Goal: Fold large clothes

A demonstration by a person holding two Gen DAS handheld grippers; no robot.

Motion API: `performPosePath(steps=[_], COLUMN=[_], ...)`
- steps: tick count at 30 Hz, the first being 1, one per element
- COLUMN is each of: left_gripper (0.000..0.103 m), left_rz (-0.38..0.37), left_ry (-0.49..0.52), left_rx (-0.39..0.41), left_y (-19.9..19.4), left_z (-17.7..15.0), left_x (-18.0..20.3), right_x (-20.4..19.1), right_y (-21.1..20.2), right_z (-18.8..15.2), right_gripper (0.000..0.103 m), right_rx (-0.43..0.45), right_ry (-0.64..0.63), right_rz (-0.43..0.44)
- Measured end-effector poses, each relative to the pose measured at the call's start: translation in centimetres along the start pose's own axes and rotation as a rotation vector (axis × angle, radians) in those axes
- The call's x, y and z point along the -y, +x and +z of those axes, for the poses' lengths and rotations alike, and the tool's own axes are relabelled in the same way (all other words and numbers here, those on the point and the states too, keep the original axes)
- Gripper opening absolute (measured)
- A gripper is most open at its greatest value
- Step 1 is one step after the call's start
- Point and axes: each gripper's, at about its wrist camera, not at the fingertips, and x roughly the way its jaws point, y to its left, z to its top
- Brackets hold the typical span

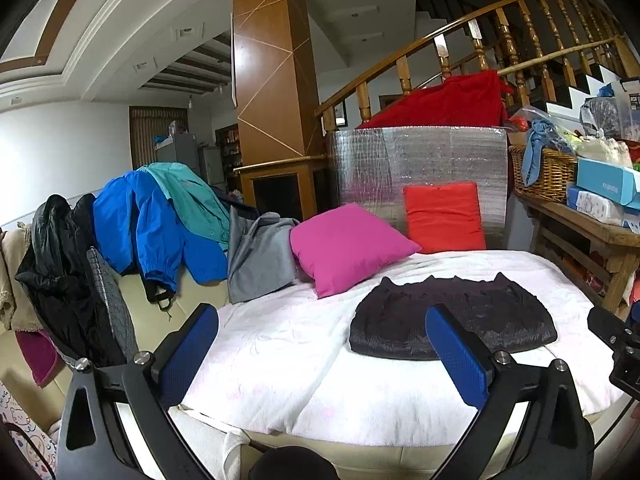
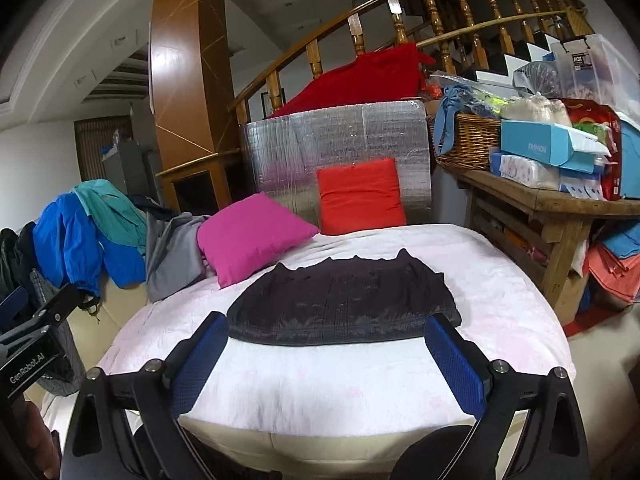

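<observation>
A black garment lies folded into a compact flat stack on the white blanket of the sofa; it also shows in the right wrist view. My left gripper is open and empty, held short of the garment's left side. My right gripper is open and empty, just in front of the garment's near edge. A pile of other clothes hangs over the sofa back at the left: a blue jacket, a teal shirt, a grey garment and a black jacket.
A pink cushion and a red cushion lean behind the garment, against a silver foil panel. A wooden table with a wicker basket and boxes stands at the right. A stair railing rises behind.
</observation>
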Motion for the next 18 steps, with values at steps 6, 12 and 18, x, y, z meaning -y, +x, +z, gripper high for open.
performPosePath(steps=[6,12,18], left_gripper=[0.103,0.103,0.103], left_rz=[0.003,0.019,0.02], left_ry=[0.005,-0.003,-0.003], left_rx=[0.0,0.012,0.019], left_y=[0.0,-0.3,-0.3], left_z=[-0.1,0.2,0.5], left_x=[-0.1,-0.7,-0.9], right_x=[-0.2,-0.3,-0.3], right_y=[-0.3,-0.4,-1.1], right_z=[0.0,0.3,0.7], right_gripper=[0.1,0.1,0.1], right_rx=[0.014,0.017,0.045], right_ry=[-0.017,-0.024,-0.039], right_rz=[-0.022,-0.025,-0.049])
